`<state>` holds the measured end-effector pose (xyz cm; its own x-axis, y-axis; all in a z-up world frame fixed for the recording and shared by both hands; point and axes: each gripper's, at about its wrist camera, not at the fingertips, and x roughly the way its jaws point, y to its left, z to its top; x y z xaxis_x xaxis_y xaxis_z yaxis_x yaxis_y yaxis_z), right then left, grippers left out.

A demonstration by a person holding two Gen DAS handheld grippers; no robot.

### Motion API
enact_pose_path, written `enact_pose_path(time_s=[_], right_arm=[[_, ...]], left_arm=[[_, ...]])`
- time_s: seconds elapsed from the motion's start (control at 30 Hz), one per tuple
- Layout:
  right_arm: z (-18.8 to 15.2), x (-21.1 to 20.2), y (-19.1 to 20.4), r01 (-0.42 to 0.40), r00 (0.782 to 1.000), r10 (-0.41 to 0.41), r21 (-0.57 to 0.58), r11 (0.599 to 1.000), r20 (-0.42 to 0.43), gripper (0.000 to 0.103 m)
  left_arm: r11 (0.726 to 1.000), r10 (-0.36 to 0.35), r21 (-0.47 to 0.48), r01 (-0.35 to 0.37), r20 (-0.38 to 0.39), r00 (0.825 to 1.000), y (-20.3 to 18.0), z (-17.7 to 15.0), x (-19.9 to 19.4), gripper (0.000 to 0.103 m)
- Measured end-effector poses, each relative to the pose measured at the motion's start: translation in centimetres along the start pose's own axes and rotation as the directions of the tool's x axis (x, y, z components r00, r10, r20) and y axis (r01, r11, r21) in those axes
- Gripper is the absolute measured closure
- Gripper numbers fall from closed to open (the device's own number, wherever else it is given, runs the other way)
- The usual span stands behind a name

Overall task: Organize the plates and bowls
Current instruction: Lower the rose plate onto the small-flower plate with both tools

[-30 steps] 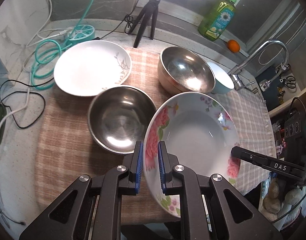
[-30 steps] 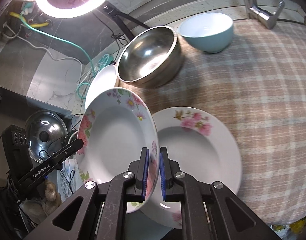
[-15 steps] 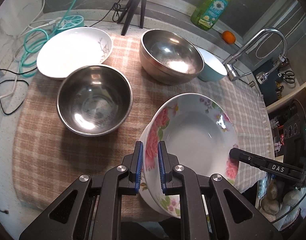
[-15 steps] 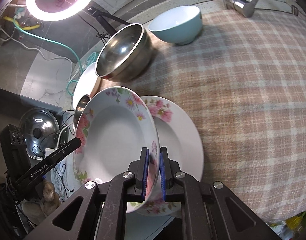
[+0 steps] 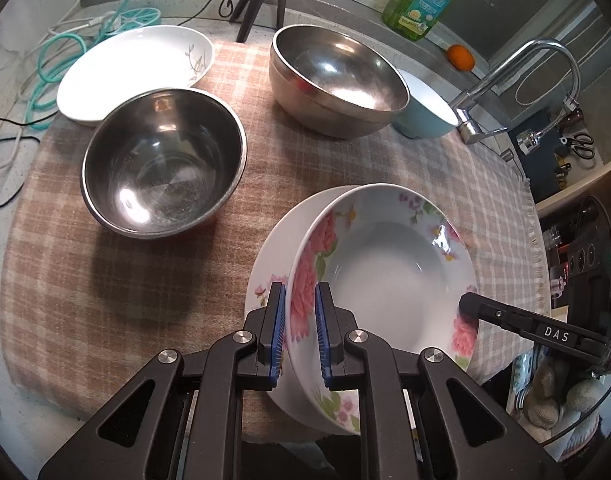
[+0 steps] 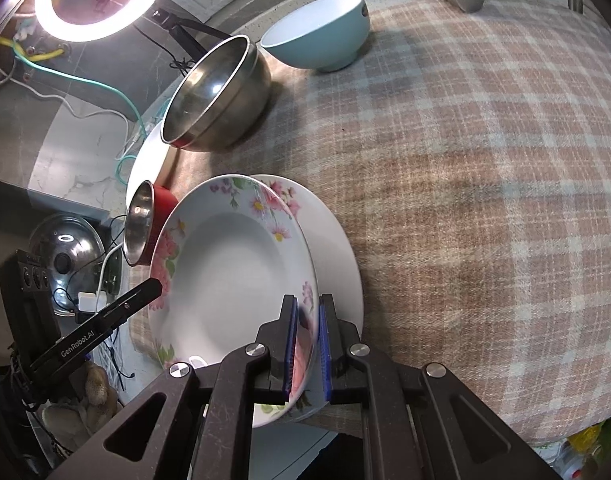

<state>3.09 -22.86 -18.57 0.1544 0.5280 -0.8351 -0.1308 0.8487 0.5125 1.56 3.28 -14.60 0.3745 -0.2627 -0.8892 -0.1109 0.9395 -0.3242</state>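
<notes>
Directly over the lower plate (image 5: 265,264): rose plate (image 5: 385,276), carried between two grippers, tilted, not yet nested.

- Left gripper (image 5: 299,330): pressed onto the plate's left rim, blue pads either side of the big rose; rim runs away from the camera along the fingers.
- Right gripper (image 6: 305,344): pinching the opposite rim of the same plate (image 6: 225,276); seen from the left wrist as a dark finger (image 5: 505,316) at the far right edge.
- Relation that matters: held plate lies straight ahead of both grippers, spanning the gap between them; lower plate (image 6: 333,264) just beneath, offset slightly, showing past the held rim toward the bench middle. Contact between the two plates cannot be told. Judged: next move a level, joint lowering, then release of both rims.
- Bench (image 5: 65,280): checked cloth; stack at its near edge, so some risk of overhang.
- Elsewhere: steel bowl (image 5: 161,168) left of the stack, well apart; larger steel bowl (image 5: 337,76) behind; blue bowl (image 6: 317,36) just beside it; white plate (image 5: 133,68) at far left.
- Progress, judged: one stack forming; bowls unsorted.
</notes>
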Motion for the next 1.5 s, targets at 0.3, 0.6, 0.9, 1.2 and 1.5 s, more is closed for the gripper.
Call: enact_pose_path(time_s=[0.3,0.6,0.9,1.2,1.5], right_arm=[[0.0,0.7,-0.4,0.005,1.0,-0.005,0.007,1.0,-0.011,0.093],[0.0,1.1,-0.4,0.008,1.0,-0.008,0.006,1.0,-0.02,0.093],[0.1,1.5,-0.2,0.01,1.0,-0.01,-0.002,1.0,-0.024,0.093],[0.1,1.6,0.1,0.019,1.0,-0.019,-0.015,1.0,-0.024,0.093],[-0.1,2.0,0.9,0.055,0.998,-0.056,-0.055,0.997,-0.018,0.092]], left_arm=[[1.0,0.005,0.005,-0.005,-0.018,1.0,0.0,-0.2,0.8,0.09],[1.0,0.012,0.013,-0.012,-0.027,1.0,0.2,-0.1,1.1,0.09],[1.0,0.022,0.012,-0.021,-0.03,0.999,0.2,0.0,1.6,0.09],[0.999,0.032,0.01,-0.031,-0.036,0.999,0.3,-0.2,1.9,0.09],[0.998,0.044,0.034,-0.044,-0.024,0.999,0.2,-0.3,1.7,0.09]])
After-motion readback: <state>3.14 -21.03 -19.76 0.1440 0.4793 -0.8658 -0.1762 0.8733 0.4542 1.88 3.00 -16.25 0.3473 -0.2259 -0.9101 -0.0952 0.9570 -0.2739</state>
